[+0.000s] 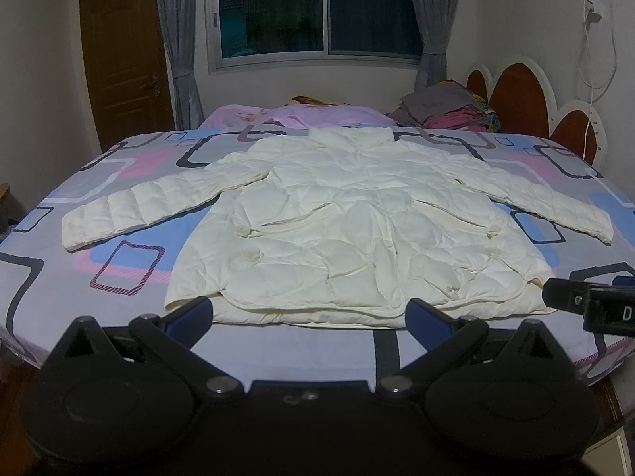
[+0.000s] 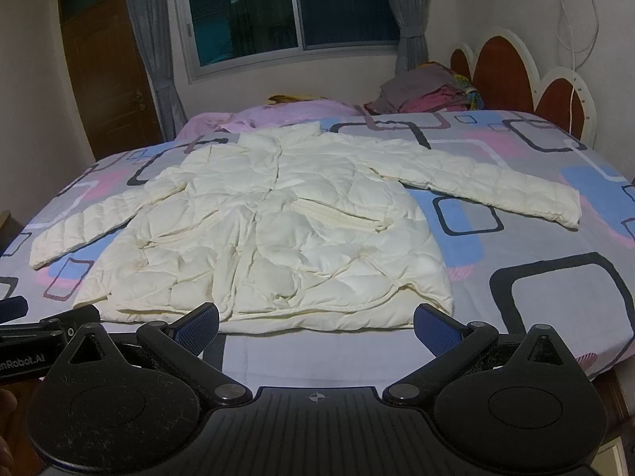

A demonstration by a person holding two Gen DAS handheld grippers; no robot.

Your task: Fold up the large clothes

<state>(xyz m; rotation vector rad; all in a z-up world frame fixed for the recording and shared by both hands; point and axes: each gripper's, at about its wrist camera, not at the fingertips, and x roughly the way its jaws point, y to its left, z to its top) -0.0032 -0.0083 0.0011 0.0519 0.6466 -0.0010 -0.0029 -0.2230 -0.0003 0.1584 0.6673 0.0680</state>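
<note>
Both grippers, left (image 1: 311, 315) and right (image 2: 316, 323), hover wide open and empty just short of the hem of the white puffer jacket (image 1: 353, 222) spread flat on the bed (image 1: 131, 254), which looks light, squishy and slippery, so probably grab a sleeve cuff (image 1: 73, 236).

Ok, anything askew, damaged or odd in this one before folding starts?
Nothing stands out. The white puffer jacket lies flat and face up on the patterned bedsheet, sleeves spread out, collar at the far end. It is wrinkled but not visibly damaged. Both the left gripper and right gripper are open, short of the hem.
</note>
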